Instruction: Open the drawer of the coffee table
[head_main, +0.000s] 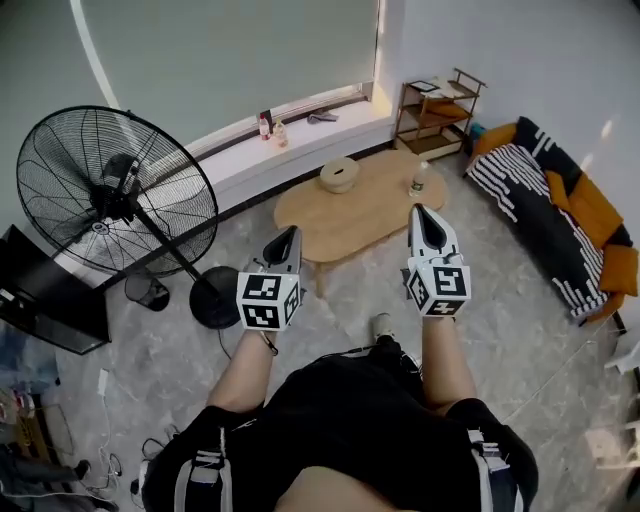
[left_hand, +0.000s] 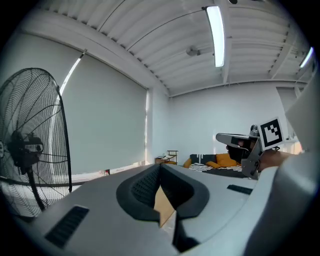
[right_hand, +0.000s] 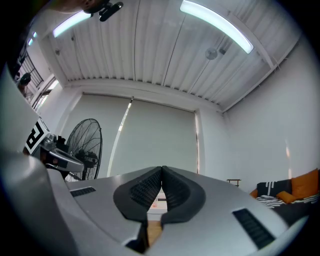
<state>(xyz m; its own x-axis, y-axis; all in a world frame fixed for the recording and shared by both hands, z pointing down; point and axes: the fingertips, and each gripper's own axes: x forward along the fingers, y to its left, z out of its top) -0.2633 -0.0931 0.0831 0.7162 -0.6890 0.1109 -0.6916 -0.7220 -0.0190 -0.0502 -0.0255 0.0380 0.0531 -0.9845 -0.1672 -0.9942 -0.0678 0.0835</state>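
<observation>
A low oval wooden coffee table (head_main: 350, 215) stands across the room in the head view, its drawer not discernible from here. On it sit a round woven bowl (head_main: 339, 174) and a small bottle (head_main: 419, 180). My left gripper (head_main: 292, 233) is held out at chest height, shut and empty, well short of the table's near left end. My right gripper (head_main: 421, 213) is level with it, also shut with nothing held, its tip overlapping the table's near right edge in the picture. In the left gripper view the jaws (left_hand: 161, 166) meet; in the right gripper view they (right_hand: 161, 170) meet too.
A large black pedestal fan (head_main: 115, 190) stands left of the table, its round base (head_main: 215, 303) near my left gripper. A striped sofa with orange cushions (head_main: 555, 215) lines the right wall. A wooden shelf (head_main: 437, 112) fills the far corner. A windowsill (head_main: 290, 135) holds bottles. Cables lie on the floor at left.
</observation>
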